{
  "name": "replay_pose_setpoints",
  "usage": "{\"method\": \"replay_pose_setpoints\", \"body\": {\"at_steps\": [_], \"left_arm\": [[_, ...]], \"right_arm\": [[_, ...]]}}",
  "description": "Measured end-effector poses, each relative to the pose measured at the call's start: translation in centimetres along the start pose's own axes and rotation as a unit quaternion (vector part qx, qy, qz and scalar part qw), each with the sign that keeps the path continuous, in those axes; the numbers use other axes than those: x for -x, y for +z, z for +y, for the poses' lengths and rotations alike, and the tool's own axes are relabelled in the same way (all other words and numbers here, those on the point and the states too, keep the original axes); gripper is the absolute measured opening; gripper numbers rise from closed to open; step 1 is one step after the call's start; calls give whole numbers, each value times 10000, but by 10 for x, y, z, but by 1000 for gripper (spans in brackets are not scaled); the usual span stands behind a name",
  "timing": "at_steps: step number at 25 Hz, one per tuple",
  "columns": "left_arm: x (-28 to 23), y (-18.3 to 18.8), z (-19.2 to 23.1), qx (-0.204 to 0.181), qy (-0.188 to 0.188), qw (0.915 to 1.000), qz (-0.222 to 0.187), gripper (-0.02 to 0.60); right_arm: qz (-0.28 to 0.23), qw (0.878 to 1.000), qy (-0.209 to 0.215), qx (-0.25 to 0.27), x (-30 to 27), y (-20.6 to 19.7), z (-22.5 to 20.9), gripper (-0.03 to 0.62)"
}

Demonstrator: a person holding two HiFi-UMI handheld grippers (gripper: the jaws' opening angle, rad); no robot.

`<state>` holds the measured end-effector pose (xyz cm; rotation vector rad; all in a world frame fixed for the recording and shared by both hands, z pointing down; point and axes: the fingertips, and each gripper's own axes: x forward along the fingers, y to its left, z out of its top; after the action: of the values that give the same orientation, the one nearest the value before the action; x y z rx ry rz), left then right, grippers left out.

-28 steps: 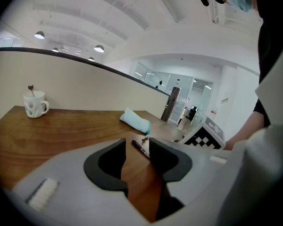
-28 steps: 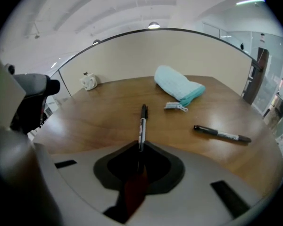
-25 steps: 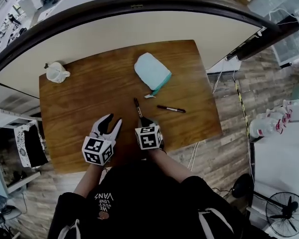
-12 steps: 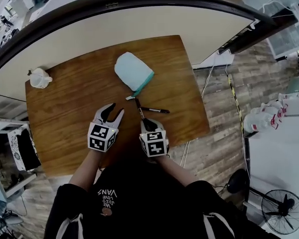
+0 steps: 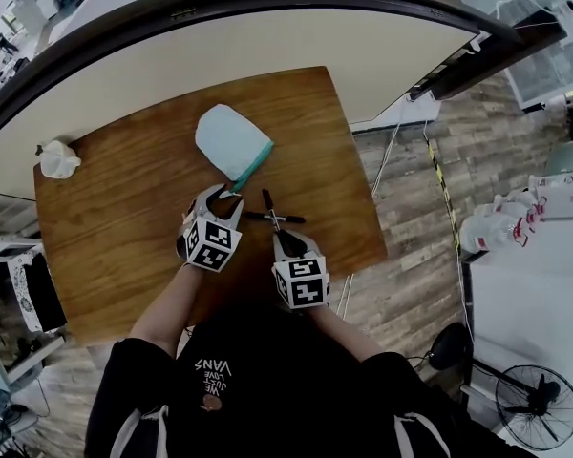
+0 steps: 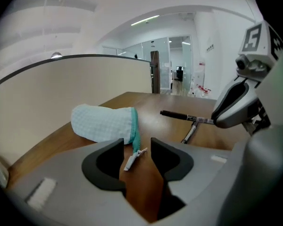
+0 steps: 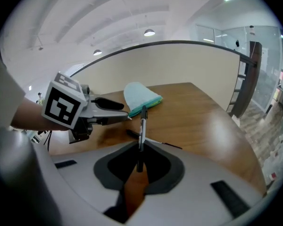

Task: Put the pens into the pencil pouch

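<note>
Head view, table: a brown wooden table [image 5: 124,218] carries everything.
Head view, pouch: the pale pouch [image 5: 227,139] lies toward the table's far edge. Its teal zipper edge faces the grippers.
Head view, left gripper: the left gripper [image 5: 213,197] points at the pouch's near corner, with its tips just beside the zipper end.
Head view, right gripper: the right gripper [image 5: 285,243] sits to the right, nearer the person. The held pen [image 5: 266,201] sticks out ahead of it toward the pouch.
Head view, second pen: the second pen [image 5: 291,219] lies flat on the table and crosses the held pen's line.
Left gripper view, jaws: they stand wide apart and have just been opening. The zipper pull [image 6: 134,157] lies on the table between them, and neither pad presses on it.
Left gripper view, pouch: it lies just beyond the jaws, to the left.
Right gripper view, jaws: they are clamped on the held pen's lower end.
Right gripper view, pen: its tip aims at the pouch's zipper edge but is not in the pouch. The left gripper sits beside it on the left.
</note>
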<state>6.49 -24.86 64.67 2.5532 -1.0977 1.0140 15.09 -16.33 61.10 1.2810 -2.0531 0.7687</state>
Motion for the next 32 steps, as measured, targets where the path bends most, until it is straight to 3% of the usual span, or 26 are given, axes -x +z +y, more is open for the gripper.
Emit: {"method": "replay_pose_setpoints", "body": {"at_steps": [10,12,14,20,32], "left_arm": [[-36,0,9,-253,128,9985,467,158],[-38,-1,11,-203,109,9984,526,112],[-36,2,12,-15,53,9990,452,78],[-16,12,23,591,-15,9982,78,55],[62,-6,19,567,-278,9979,-137,51]], "right_arm": [[-55,9999,37,132,8,4,-14,46],[-62,9999,34,120,8,3,-14,46],[-74,9999,30,112,8,4,-13,46],[-114,9999,47,109,10,5,-4,46],[-55,9990,316,306,1,3,58,46]]}}
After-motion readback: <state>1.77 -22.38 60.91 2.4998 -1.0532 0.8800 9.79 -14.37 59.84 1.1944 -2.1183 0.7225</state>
